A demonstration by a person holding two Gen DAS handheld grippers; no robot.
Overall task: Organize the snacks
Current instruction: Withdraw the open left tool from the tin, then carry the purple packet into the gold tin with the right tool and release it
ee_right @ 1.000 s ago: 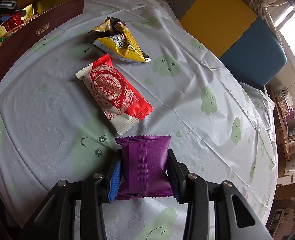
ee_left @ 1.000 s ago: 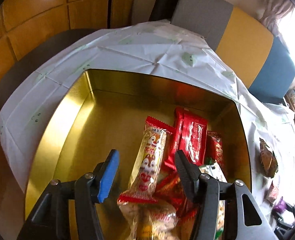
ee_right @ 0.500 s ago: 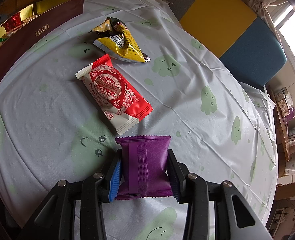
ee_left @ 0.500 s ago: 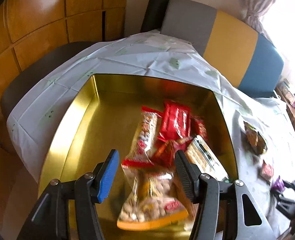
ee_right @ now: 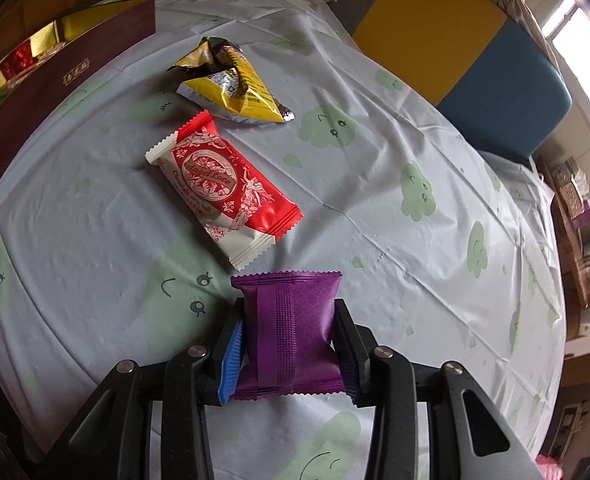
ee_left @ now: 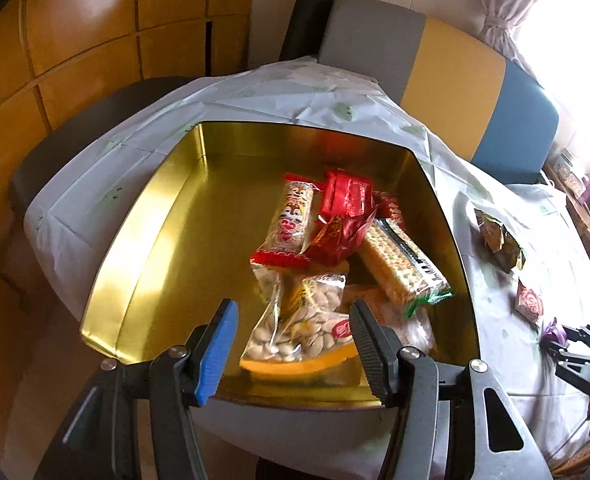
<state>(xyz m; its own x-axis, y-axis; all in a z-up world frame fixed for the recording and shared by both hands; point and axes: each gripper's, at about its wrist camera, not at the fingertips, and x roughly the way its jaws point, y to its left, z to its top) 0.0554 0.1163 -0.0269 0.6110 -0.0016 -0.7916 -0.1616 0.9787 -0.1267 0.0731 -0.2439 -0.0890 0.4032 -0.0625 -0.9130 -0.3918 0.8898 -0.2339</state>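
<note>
Right wrist view: right claw [ee_right: 289,344] is clamped on the purple packet [ee_right: 291,332], pads pressing its two long sides, packet low over the surface [ee_right: 395,216] nr its front edge. Looks light, soft, crinkly foil w/ slick skin; prob crushable, so grip mid-body across the width, not the crimped ends. Red-white wafer pack [ee_right: 223,184] & yellow pack [ee_right: 231,84] lie further in, apart. Left claw [ee_left: 291,352] stands apart, empty, over the gold tin [ee_left: 135,232] at the surface's left edge, above the nut bag [ee_left: 307,328].
</note>
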